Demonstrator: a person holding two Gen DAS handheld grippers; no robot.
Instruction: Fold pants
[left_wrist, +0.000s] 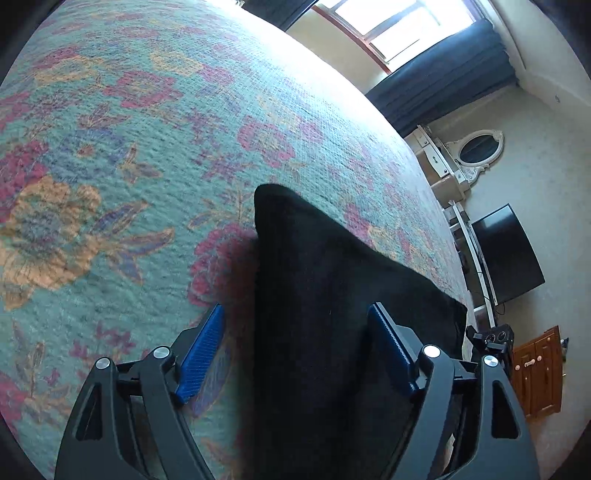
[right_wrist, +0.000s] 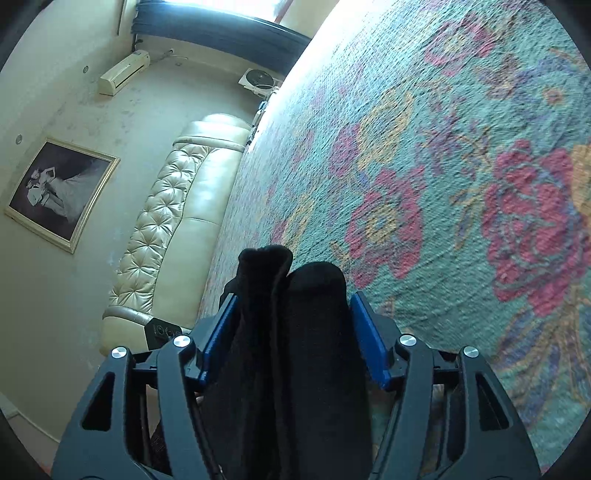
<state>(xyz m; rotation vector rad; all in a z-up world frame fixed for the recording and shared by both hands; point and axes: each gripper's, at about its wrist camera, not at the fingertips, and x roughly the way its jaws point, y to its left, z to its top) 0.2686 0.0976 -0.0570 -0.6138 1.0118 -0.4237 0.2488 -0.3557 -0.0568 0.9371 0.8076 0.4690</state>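
Black pants: laid on a floral bedspread, near the bed's edge toward the room.

Left claw: jaws spread wide. The pants cloth is seen between the blue pads; the left pad stands clear of it over the bedspread, and contact at the right pad cannot be told.

Right claw: jaws parted. Two bunched folds of the pants are seen between the pads; whether these are pressed cannot be told.

Bedspread: teal ground, red, orange and purple flowers.

Room, left view: window, dark curtain, oval mirror, black screen, wooden cabinet.

Room, right view: tufted cream headboard, framed picture, wall air conditioner.
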